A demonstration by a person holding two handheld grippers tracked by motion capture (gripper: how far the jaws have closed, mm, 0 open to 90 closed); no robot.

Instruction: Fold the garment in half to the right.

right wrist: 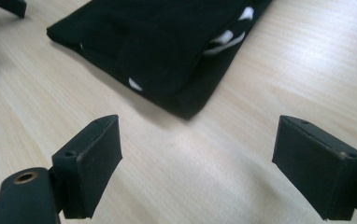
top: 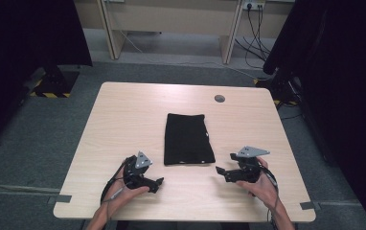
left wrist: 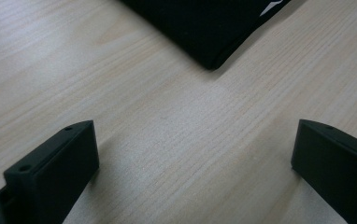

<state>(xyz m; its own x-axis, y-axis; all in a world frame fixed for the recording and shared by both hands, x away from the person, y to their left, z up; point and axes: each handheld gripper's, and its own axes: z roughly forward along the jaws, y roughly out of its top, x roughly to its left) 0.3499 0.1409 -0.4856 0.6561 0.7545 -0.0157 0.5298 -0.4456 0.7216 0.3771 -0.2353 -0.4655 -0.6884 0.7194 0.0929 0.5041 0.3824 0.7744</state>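
Black folded cloth (top: 188, 139) lies mid-table, nearer the front edge — soft, light, likely to sag when lifted. Left gripper (top: 158, 182) and right gripper (top: 221, 171) sit wide apart-jawed, empty, flanking its near corners — best pinched there, at the folded edges.

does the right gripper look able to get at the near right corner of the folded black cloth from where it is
Probably yes. The right gripper is open and points at the folded black cloth, whose near corner lies just ahead across bare table. The left gripper sits off to the other side.
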